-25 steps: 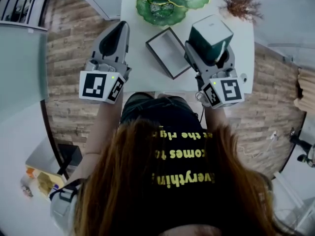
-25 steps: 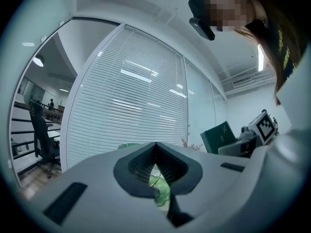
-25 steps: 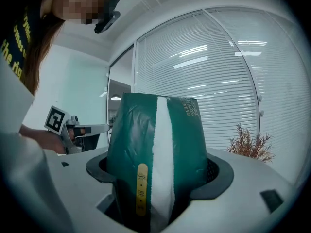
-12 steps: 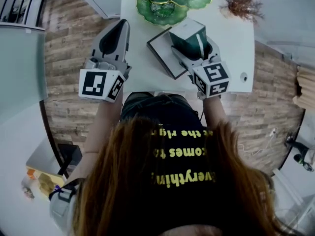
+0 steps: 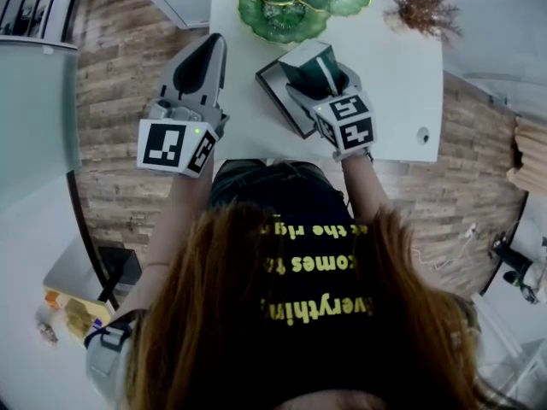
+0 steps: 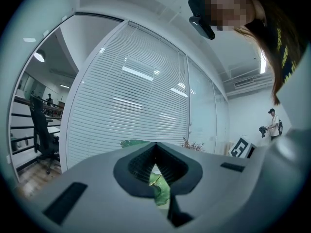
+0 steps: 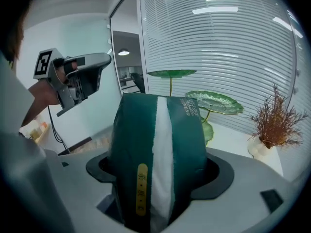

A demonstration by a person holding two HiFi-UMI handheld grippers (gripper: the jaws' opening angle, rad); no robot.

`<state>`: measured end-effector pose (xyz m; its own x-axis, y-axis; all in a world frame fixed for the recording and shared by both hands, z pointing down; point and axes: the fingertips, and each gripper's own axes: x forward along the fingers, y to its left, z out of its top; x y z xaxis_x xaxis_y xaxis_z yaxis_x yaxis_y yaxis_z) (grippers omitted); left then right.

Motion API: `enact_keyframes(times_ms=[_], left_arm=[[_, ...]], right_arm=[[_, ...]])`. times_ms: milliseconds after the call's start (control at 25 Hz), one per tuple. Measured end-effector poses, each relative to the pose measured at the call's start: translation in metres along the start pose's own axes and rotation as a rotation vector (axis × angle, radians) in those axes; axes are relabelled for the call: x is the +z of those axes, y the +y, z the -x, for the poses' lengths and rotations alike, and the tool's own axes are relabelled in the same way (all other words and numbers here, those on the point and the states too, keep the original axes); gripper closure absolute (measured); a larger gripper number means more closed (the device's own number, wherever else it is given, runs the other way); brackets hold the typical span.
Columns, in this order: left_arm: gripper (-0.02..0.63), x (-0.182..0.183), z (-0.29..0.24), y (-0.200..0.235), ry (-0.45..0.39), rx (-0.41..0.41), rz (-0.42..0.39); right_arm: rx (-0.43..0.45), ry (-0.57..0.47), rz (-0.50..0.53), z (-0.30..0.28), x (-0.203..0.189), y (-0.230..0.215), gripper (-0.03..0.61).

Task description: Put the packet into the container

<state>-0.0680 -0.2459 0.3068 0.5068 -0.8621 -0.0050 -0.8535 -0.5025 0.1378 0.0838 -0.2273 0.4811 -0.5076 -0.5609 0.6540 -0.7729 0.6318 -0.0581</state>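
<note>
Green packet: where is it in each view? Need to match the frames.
Head view: upper centre, packet held in the right gripper, overlapping the container.
Left gripper view: not in it.
Right gripper view: centre, packet clamped between the jaws.
Shared landmark: green leaf dishes.

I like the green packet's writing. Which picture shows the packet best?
The right gripper view: the packet fills the middle, clamped by the right gripper, white stripe and gold label clear. The head view shows only its small dark top over the container. The left gripper view misses it.
</note>
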Motion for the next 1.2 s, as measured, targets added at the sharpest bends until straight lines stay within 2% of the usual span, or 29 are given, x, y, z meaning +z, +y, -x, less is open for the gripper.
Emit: enact_keyframes(times_ms=[280,440,640,800,1000,1200], left_arm=[[0.613,0.0,-0.002,0.003,0.002,0.002,0.007],[0.614,-0.001,-0.003,0.004,-0.001,0.003,0.01],[0.612,0.0,-0.001,0.007,-0.008,0.006,0.015],[0.613,-0.001,0.001,0.011,-0.011,0.013,0.028],[0.613,0.0,0.003,0.012,-0.018,0.017,0.034],[0.613,0.0,0.007,0.013,-0.019,0.022,0.033]], right_arm=[[0.038,0.134,-0.012,-0.018,-0.031,0.01,0.169],[0.079,0.202,-0.057,-0.026,-0.045,0.014,0.169],[0.056,0.256,-0.054,-0.033,-0.056,0.013,0.169],[0.057,0.266,-0.013,-0.038,-0.06,0.014,0.167],[0.091,0.283,-0.025,-0.046,-0.061,0.023,0.169],[0.086,0.312,0.044,-0.045,-0.059,0.021,0.167]])
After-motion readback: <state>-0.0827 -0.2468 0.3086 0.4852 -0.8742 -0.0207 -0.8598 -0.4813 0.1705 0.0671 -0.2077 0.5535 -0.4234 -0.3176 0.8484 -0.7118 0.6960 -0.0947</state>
